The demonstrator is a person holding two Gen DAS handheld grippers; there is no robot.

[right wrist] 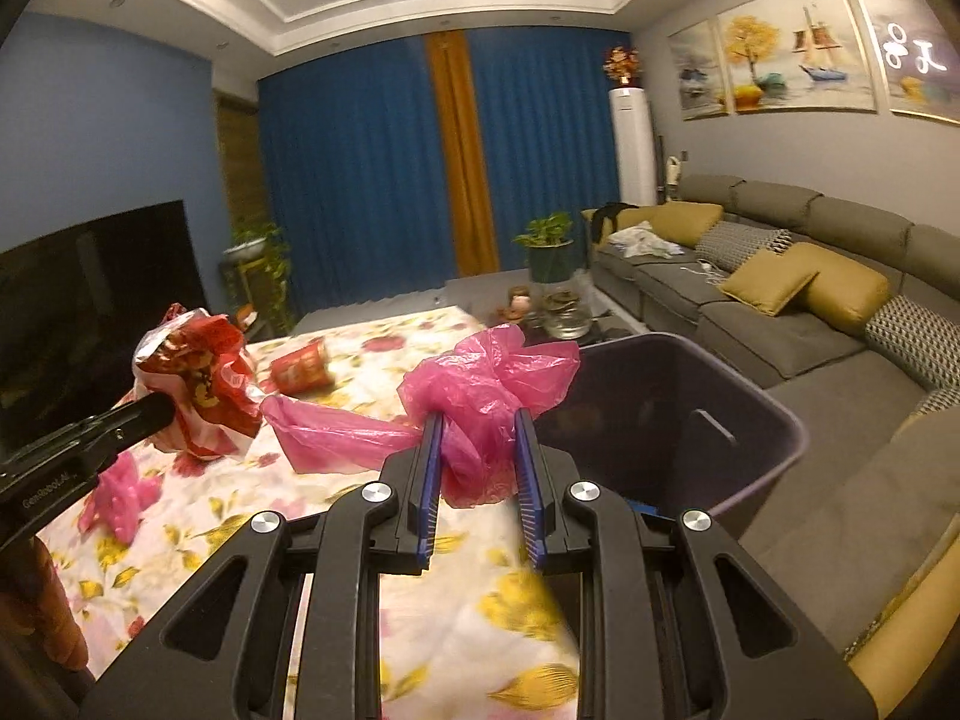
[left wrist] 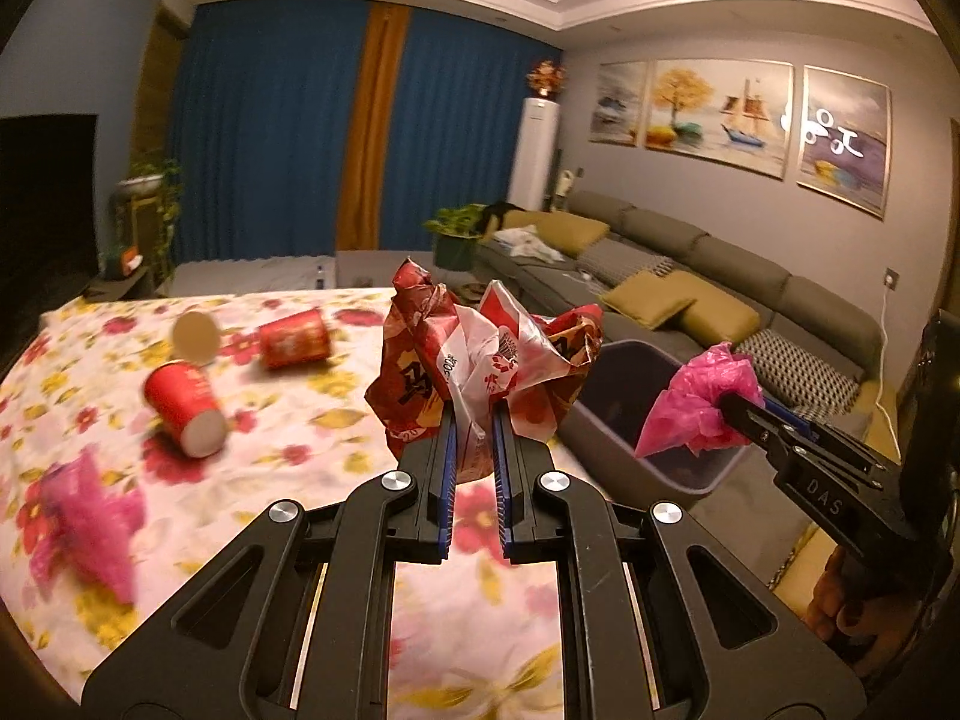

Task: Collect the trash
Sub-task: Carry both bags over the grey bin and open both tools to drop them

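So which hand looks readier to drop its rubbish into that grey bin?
The right one, probably. The right gripper holds the pink bag right beside the bin. The left gripper, clamping the red-and-white bag, sits farther back over the floral tablecloth.

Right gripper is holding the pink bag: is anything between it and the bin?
Nothing visible. The right gripper holds the pink plastic bag beside the purple bin's open mouth, with no object between them; the left gripper's red-and-white wrapper hangs off to the side.

Floral-clothed table [left wrist: 288, 420]: 2 red paper cups [left wrist: 183, 405] on sides, pink bag [left wrist: 90, 516]
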